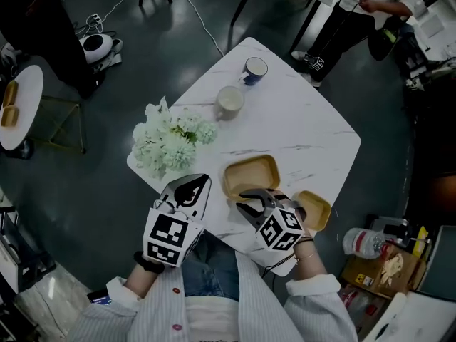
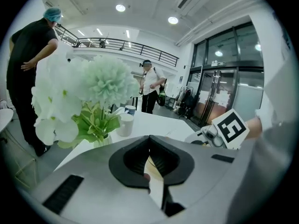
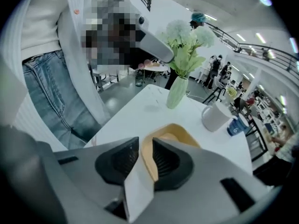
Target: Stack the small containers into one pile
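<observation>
My right fingers (image 3: 169, 163) pinch the near rim of the larger container (image 1: 251, 174). The smaller container (image 1: 314, 209) sits on the desk (image 1: 299, 120) just right of them. Left fingers (image 2: 133, 158) closed, empty, farther off.
</observation>
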`<state>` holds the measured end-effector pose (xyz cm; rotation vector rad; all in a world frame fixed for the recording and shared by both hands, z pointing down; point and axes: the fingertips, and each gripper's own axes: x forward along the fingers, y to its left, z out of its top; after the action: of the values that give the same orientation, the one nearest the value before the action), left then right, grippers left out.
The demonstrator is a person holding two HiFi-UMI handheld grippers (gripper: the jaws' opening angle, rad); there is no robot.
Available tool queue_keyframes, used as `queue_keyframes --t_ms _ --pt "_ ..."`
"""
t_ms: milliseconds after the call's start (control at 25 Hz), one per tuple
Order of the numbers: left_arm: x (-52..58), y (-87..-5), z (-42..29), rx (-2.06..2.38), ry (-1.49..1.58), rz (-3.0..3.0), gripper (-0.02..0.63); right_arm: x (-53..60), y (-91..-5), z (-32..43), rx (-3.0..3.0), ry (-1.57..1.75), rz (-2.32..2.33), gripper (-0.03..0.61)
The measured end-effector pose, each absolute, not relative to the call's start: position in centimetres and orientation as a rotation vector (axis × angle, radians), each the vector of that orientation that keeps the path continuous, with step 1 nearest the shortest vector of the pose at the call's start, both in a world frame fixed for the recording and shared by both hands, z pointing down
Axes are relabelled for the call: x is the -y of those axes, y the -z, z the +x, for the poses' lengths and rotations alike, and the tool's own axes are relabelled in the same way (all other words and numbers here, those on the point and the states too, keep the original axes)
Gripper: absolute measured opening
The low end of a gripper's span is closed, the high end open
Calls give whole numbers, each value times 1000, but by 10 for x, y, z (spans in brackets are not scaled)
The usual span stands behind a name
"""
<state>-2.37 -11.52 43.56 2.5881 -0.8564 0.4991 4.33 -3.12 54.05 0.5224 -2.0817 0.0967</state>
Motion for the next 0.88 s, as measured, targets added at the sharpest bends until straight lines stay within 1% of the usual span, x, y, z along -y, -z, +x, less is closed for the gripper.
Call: queue_keyframes --t_ms 200,520,880 --pt "102 -426 -12 767 -495 2644 17 25 -519 69 2051 -140 746 84" --pt "73 -418 25 648 -502 2709 17 -20 -511 139 1941 -261 1029 84" --pt "38 -417 71 652 -526 2707 17 -69 -539 201 1870 -344 1046 92"
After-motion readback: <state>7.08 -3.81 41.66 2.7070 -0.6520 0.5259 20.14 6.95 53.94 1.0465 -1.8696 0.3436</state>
